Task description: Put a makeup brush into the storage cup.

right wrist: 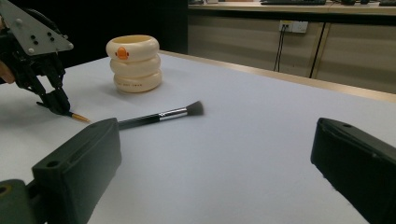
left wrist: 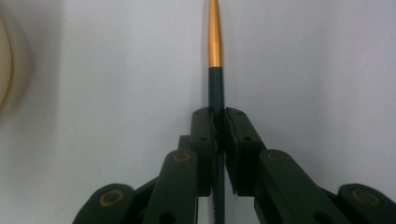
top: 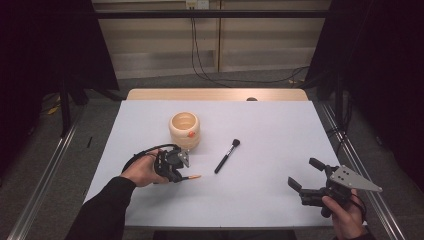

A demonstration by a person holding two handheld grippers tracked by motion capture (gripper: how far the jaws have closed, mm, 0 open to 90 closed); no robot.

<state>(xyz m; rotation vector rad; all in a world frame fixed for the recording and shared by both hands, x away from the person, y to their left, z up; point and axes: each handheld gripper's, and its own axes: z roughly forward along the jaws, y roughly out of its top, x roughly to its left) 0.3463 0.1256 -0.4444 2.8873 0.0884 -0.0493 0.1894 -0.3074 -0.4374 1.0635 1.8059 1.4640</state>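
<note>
My left gripper [top: 179, 176] lies low on the white table [top: 270, 120], shut on a thin dark pen-like stick with an orange-gold tip [top: 194, 176]. In the left gripper view the pads [left wrist: 205, 126] pinch the dark shaft and the gold tip [left wrist: 215, 46] points straight ahead along the tabletop. The right gripper view has that gripper [right wrist: 58, 105] at the far left, with the tip [right wrist: 80, 117] on the table. A black makeup brush [top: 226, 157] [right wrist: 159, 115] lies loose at mid-table. My right gripper [top: 305, 172] [right wrist: 215, 177] hovers open and empty near the front right.
A cream ribbed holder [top: 184, 131] [right wrist: 134, 63] with an orange mark stands upright just behind my left gripper; its blurred side [left wrist: 3, 70] is at the left edge of the left gripper view. A wooden strip [top: 215, 94] borders the table's far edge. Metal rails run along both sides.
</note>
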